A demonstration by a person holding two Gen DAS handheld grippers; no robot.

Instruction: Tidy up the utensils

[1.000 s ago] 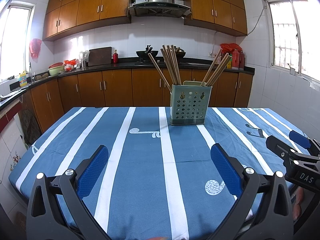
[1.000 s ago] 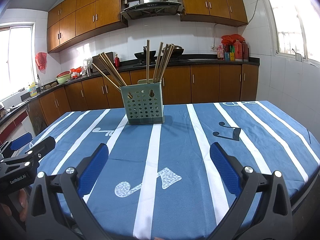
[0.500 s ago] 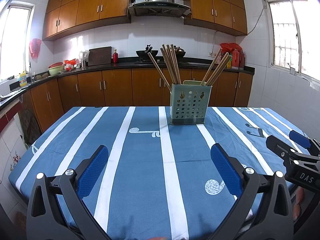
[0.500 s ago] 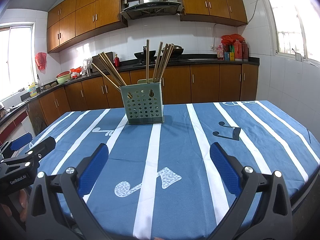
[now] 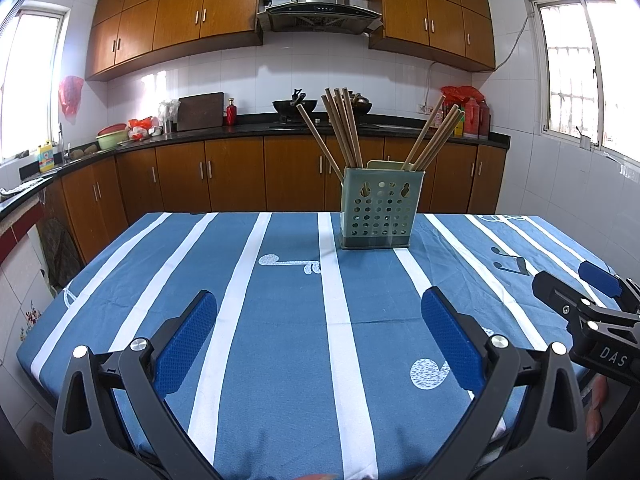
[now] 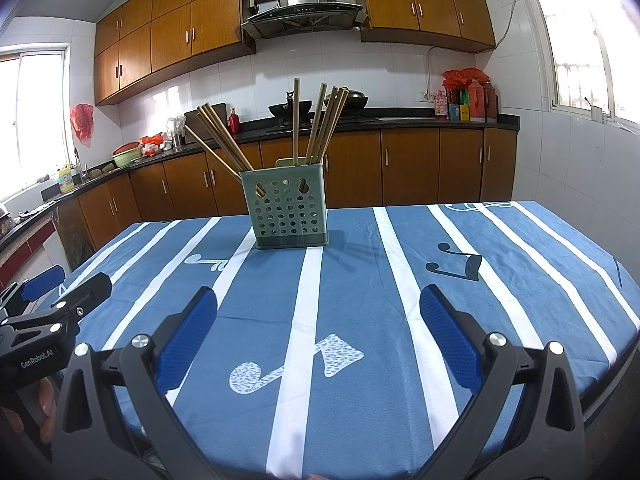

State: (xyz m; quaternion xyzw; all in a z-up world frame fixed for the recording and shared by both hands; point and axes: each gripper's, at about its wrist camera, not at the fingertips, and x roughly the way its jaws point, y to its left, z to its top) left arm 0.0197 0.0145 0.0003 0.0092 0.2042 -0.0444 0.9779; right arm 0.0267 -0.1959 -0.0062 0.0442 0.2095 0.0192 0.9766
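Nothing has shifted on my feeds since a second ago: both views match the earlier ones, holder and grippers where they were. My left gripper [image 5: 319, 312] hangs over the near part of the table [image 5: 280, 320], its blue pads spread wide with only striped cloth between them, nothing held. My right gripper [image 6: 318, 312] is the same, wide apart and empty above the blue-and-white tablecloth [image 6: 400, 280].

The green perforated utensil holder [image 5: 378, 216] stands upright on the far half of the table, well apart from both tools. Wooden chopsticks [image 5: 344, 128] stick out of it in two bunches, one leaning left, one leaning right. I can't tell how the inside is divided, the front wall hides it, and I can't count the sticks where they overlap.

From the left camera the other gripper comes in at the right edge, cut off by the frame, a bit of a hand [image 5: 598, 400] showing under it. From the right camera the left tool sits at the left edge, also cropped, with fingers [image 6: 44, 404] beneath it. The counter clutter behind is too small to read.
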